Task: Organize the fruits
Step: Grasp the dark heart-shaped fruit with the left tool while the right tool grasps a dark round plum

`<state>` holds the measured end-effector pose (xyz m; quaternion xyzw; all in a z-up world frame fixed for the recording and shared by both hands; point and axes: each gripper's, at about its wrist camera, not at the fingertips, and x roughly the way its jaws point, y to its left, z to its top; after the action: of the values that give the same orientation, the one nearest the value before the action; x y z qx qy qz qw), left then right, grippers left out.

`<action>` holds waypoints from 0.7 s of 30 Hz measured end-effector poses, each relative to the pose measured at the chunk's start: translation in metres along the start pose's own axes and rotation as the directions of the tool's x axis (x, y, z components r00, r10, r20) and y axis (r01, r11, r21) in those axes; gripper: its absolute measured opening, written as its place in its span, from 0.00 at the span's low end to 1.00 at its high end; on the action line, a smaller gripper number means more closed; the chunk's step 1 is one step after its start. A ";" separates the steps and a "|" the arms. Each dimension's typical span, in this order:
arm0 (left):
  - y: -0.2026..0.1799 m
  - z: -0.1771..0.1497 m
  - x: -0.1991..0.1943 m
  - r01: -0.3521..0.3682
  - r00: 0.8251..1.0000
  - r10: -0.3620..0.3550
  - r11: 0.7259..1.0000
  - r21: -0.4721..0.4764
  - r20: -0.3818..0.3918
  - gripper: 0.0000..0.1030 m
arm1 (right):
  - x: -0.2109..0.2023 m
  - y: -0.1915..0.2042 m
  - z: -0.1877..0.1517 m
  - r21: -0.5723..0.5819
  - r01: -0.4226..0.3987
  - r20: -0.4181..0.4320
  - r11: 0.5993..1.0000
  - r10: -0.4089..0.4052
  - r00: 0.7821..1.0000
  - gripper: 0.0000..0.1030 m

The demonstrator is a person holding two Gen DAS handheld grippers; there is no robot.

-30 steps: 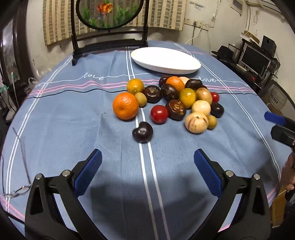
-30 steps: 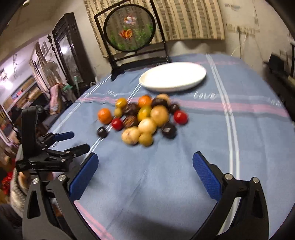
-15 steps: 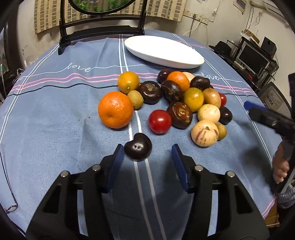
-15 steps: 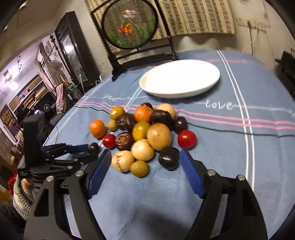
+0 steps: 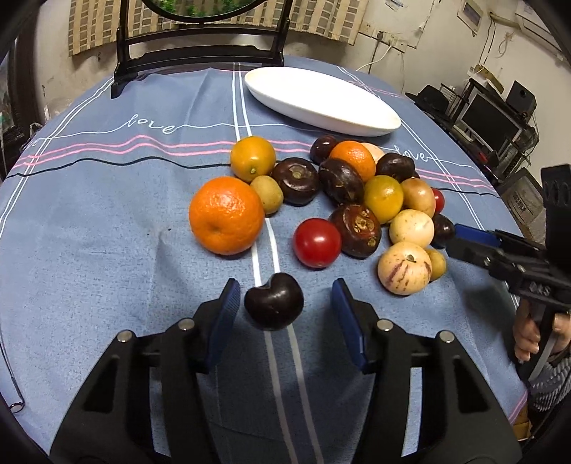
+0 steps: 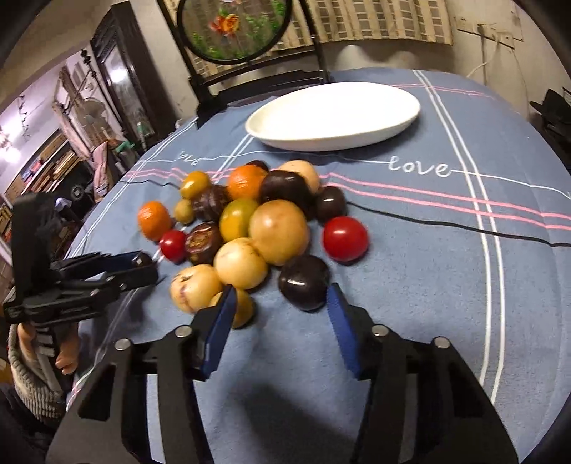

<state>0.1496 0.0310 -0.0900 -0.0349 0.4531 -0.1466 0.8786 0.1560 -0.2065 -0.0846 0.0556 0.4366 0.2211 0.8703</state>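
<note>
Left gripper [image 5: 282,303] is held low over the blue tablecloth [image 5: 107,250], its blue pads part open on either side of a dark heart-shaped fruit [image 5: 273,306]; a gap shows on both sides, no contact seen. This fruit lies on the cloth's white stripes, apart from the fruit pile [image 5: 357,200] and on the near side of it.

Right gripper [image 6: 278,317] is also low, jaws part open, at the pile's near right edge. A dark plum [image 6: 304,282] sits just ahead of and between its pads, closer to the right one; whether either pad touches it cannot be told. The left pad overlaps a small yellow fruit [image 6: 242,308].

White oval dish [image 5: 321,101] lies beyond the pile, with nothing in it.

Within the pile, left to right: a large orange [image 5: 226,216], a red tomato [image 5: 317,242], brown-purple round fruits, yellow and pale fruits, and a striped pale fruit [image 5: 405,273] at the near right.

A black stand with a round embroidered screen [image 6: 235,32] stands beyond the dish.
</note>
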 end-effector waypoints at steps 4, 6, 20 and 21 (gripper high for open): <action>-0.002 -0.001 -0.001 0.007 1.000 -0.007 1.000 0.007 0.004 0.53 | 0.007 -0.008 0.003 0.033 -0.001 -0.012 0.999 0.002 1.000 0.44; -0.002 -0.001 -0.001 0.007 1.000 -0.007 1.000 0.008 0.005 0.53 | 0.009 -0.009 0.004 0.031 0.005 -0.016 0.999 -0.004 1.000 0.40; 0.005 -0.002 -0.004 0.007 1.000 -0.007 1.000 -0.014 0.020 0.30 | 0.011 -0.006 0.003 0.008 0.020 -0.012 1.000 -0.020 1.000 0.31; 0.005 -0.002 -0.004 0.011 1.000 -0.011 1.000 -0.013 0.021 0.30 | 0.010 -0.006 0.004 0.007 0.019 -0.008 1.000 -0.019 1.000 0.31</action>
<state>0.1466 0.0368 -0.0887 -0.0448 0.4448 -0.1481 0.8822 0.1662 -0.2069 -0.0915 0.0539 0.4412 0.2114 0.8705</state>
